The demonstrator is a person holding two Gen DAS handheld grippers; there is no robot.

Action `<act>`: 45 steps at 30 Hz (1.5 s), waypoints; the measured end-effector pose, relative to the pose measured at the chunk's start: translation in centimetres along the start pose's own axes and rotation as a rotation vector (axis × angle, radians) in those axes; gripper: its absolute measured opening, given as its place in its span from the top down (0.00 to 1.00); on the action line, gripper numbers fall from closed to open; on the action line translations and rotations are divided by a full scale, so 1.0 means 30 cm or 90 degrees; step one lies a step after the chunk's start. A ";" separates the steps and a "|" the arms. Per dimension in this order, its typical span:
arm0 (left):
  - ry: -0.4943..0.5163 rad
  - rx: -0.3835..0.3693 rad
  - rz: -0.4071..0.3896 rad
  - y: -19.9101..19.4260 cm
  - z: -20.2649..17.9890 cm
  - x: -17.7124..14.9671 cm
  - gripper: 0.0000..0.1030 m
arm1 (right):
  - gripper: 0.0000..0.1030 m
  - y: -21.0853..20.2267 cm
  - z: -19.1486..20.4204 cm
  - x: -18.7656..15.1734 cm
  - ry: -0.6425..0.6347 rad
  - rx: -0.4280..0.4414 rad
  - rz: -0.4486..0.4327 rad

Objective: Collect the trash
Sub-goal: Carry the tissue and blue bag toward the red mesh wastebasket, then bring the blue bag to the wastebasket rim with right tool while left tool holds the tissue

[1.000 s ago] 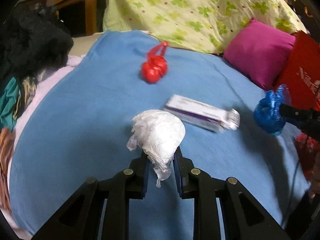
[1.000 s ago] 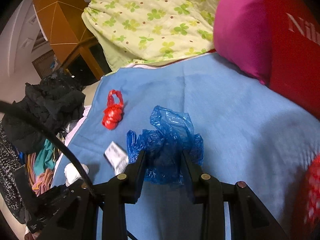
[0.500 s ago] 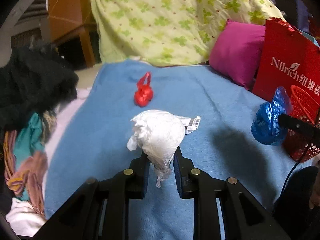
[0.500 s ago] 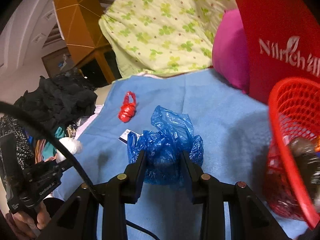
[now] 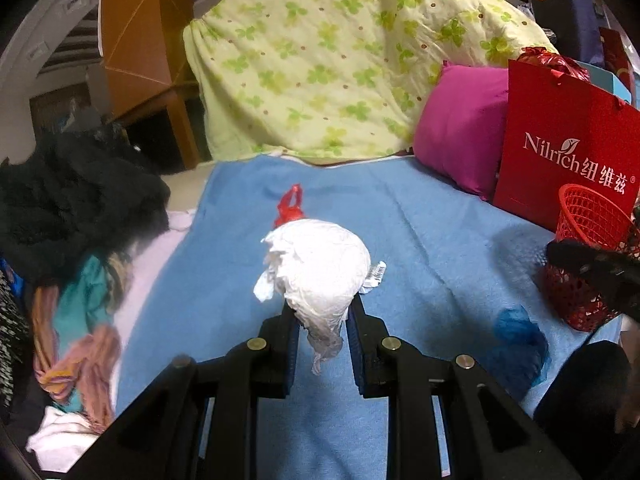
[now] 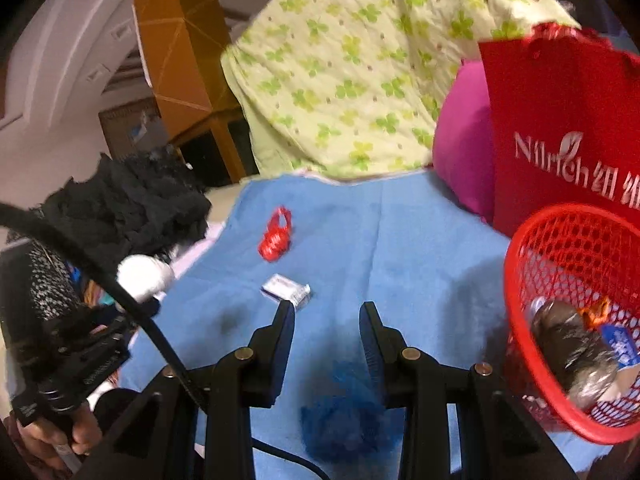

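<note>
My left gripper (image 5: 320, 312) has its fingers clamped on the white crumpled wad (image 5: 318, 268), held above the blue blanket (image 5: 420, 224), while my right gripper (image 6: 326, 320) stands with fingers apart and empty, the blue plastic bag (image 6: 344, 424) lying blurred on the blanket beneath it, outside the red basket (image 6: 516, 280). I judge this the drop-off step, gone astray: the bag needs regrasping, then the wad carrying right to the basket.
</note>
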State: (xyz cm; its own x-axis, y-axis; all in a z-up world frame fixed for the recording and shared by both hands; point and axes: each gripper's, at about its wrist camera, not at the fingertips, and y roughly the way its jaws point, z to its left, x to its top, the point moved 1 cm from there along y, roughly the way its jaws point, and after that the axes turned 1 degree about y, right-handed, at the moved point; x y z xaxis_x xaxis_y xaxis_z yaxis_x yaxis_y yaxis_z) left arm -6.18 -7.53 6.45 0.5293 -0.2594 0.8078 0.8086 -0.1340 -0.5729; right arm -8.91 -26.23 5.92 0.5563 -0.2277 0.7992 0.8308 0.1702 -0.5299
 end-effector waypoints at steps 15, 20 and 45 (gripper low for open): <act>-0.058 -0.003 0.084 0.121 0.106 -0.121 0.77 | 0.29 0.116 -0.113 -0.180 0.080 0.016 0.149; -0.051 -0.004 0.075 0.102 0.098 -0.124 0.77 | 0.29 0.032 -0.108 -0.207 0.042 -0.026 0.130; -0.040 -0.029 0.072 0.098 0.076 -0.125 0.77 | 0.34 0.030 -0.165 -0.244 0.022 -0.040 0.230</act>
State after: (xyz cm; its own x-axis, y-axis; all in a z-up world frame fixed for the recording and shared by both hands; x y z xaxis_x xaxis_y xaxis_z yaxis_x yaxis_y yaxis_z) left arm -5.20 -4.76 2.07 0.6330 -0.2147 0.7438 0.7310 -0.1505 -0.6655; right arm -12.16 -29.14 -1.80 0.8135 -0.1962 0.5475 0.5792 0.1873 -0.7934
